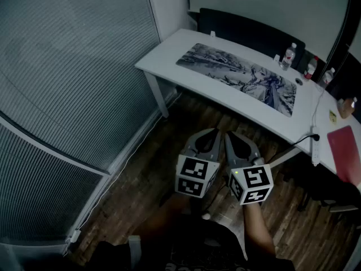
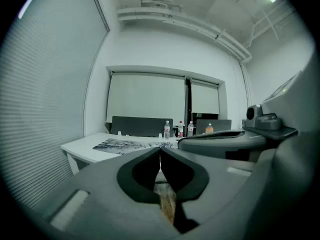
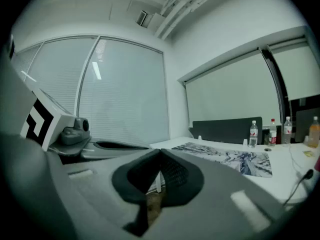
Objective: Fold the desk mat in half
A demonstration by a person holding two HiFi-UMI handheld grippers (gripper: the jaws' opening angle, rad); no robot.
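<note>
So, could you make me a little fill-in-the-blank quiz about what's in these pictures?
1. The desk mat lies ___ on the white desk, not yet folded.
2. The left hand-held gripper and the right hand-held gripper both have their jaws ___, with nothing between them.
3. Both are held short of the desk, above the ___ floor.

Missing words: flat; shut; wooden.

Wood floor (image 1: 169, 145) up to desk (image 1: 169, 58) open. Desk mat (image 1: 237, 77) near edge unblocked; bottles (image 1: 288, 56), power strip (image 1: 316, 145) crowd rt end.
</note>
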